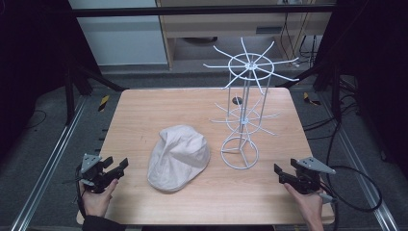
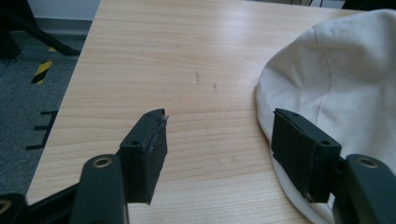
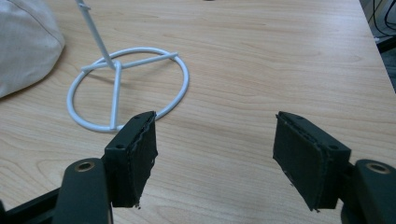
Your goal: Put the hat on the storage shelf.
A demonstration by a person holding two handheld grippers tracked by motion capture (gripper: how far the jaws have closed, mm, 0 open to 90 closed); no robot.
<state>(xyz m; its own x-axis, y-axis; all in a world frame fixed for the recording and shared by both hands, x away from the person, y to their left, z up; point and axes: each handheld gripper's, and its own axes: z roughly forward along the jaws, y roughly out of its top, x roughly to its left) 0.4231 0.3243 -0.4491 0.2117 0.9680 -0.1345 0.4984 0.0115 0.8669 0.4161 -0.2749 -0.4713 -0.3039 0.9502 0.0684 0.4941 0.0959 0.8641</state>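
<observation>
Both grippers wait spread and empty at the near table edge – the left gripper (image 1: 115,169) just beside the cream cap (image 1: 179,156) lying mid-table, the right gripper (image 1: 281,175) near the white wire rack (image 1: 246,113) – so the likely next move is pinching the cap's brim.

Cream cap (image 1: 178,156), seemingly white rack (image 1: 244,113)

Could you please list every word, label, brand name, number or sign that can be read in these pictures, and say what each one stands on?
There is no readable text.
The cream cap shows no label or print.
The white wire rack bears no tag.
The wooden table has only faint marks, not letters.
The yellow-and-black hazard tape on the floor is stripes only, no words.
</observation>
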